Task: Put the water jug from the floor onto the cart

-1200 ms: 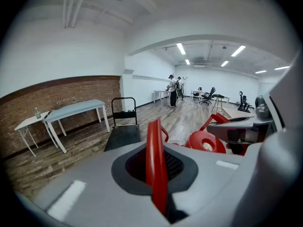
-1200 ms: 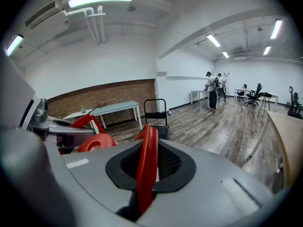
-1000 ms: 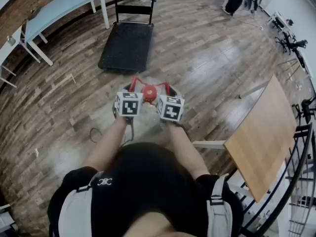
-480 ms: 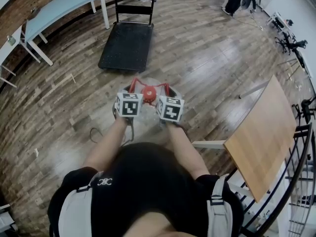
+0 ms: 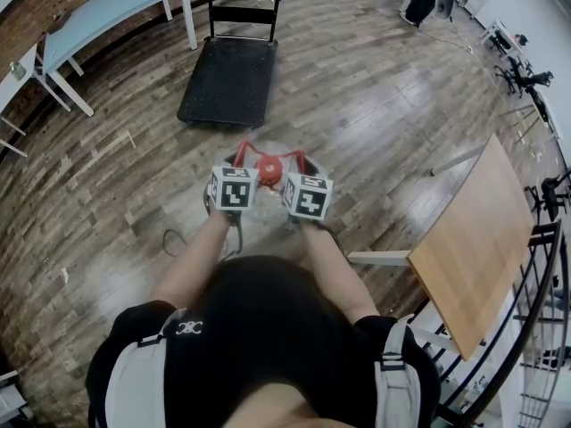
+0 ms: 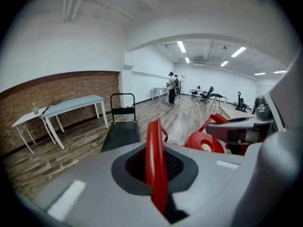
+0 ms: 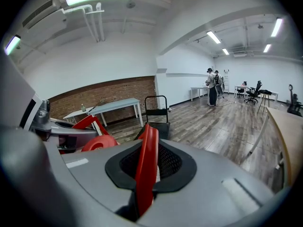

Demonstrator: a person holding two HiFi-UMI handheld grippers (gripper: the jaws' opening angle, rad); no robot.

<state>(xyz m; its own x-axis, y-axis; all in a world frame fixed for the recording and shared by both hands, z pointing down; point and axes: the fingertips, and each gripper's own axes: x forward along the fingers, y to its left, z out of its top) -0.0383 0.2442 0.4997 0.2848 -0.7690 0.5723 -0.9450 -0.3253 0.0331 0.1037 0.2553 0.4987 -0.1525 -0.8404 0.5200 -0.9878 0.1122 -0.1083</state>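
Holding the water jug [image 5: 269,169] by its red handles [image 6: 156,160], low by the floor [image 5: 375,123], short of the cart [image 5: 227,83], left gripper [image 5: 239,176] jaws clamped on one, right gripper [image 5: 302,184] jaws opening around the other; seemingly mid-carry, firmer right hold needed next.

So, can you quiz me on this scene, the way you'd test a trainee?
1. Multiple choice: what is clamped in the left gripper?
A) a red handle
B) a table leg
C) nothing

2. True or false: the water jug is already on the cart.

3. Short answer: what piece of furniture stands by the brick wall, left of the cart?

Key
1. A.
2. False: the jug is apart from the cart, close in front of the person.
3. A pale blue table.
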